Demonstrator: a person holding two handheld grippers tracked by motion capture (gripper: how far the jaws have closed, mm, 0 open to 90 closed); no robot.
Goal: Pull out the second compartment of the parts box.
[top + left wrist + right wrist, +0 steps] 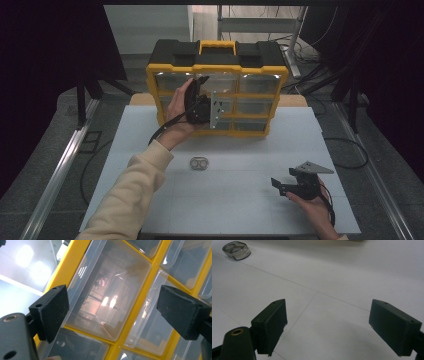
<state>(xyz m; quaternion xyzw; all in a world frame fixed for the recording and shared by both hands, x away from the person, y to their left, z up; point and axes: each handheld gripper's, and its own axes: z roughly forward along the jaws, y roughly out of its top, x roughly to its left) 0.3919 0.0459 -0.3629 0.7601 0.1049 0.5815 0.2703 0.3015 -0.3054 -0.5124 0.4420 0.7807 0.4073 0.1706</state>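
A yellow and black organizer box (217, 62) with clear plastic drawers stands upright at the back of the white table. My left gripper (200, 86) is raised against its front, open, its jaws pointing at the upper left drawers. Up close, a clear drawer (107, 292) lies between the spread jaws of the left gripper (112, 312), framed by yellow dividers (136, 307). A small clear twin-ring object (199, 163) lies on the table in front of the box. My right gripper (279, 185) rests low at the near right, open and holding nothing; the right gripper (327, 325) faces bare table, with the clear object (236, 250) far off.
The white table top (235, 200) spans the workspace, with metal rails along both sides. Cables and a metal frame (260, 22) lie behind the box on the floor.
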